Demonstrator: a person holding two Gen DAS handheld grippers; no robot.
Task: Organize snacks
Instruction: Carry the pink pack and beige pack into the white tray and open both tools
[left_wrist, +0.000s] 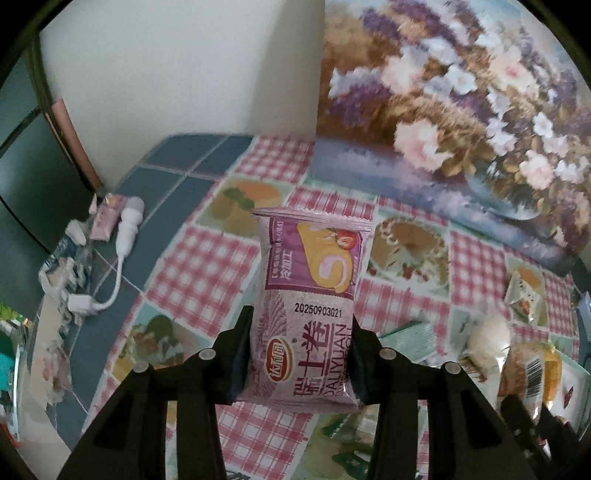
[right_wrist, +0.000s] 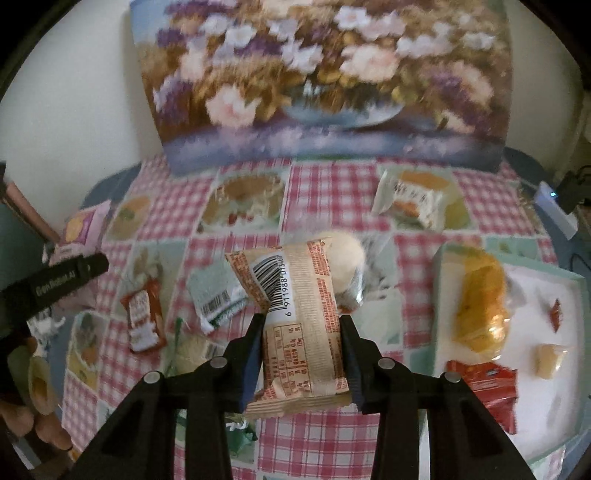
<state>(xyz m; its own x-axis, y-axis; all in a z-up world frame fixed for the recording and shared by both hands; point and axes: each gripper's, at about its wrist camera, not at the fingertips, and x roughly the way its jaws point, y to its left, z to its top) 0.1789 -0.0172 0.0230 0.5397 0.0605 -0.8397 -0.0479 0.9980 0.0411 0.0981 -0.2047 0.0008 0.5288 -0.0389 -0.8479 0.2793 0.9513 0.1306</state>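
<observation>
My left gripper (left_wrist: 300, 345) is shut on a pink Swiss-roll snack packet (left_wrist: 310, 295), held upright above the checked tablecloth. It also shows at the left of the right wrist view (right_wrist: 79, 230), held by the left gripper (right_wrist: 62, 280). My right gripper (right_wrist: 302, 341) is shut on a tan snack packet with a barcode (right_wrist: 295, 317), lifted over the table. That packet shows low right in the left wrist view (left_wrist: 528, 373). A white tray (right_wrist: 546, 417) at the right holds a yellow bun packet (right_wrist: 480, 299), a red packet (right_wrist: 484, 384) and small sweets.
A flower painting (right_wrist: 325, 81) stands at the back of the table. Loose snacks lie on the cloth: a white-orange packet (right_wrist: 410, 201), a round white bun (right_wrist: 347, 262), a green-white packet (right_wrist: 218, 295), a red sachet (right_wrist: 142, 319). A white cable and clutter (left_wrist: 125, 236) lie at the left edge.
</observation>
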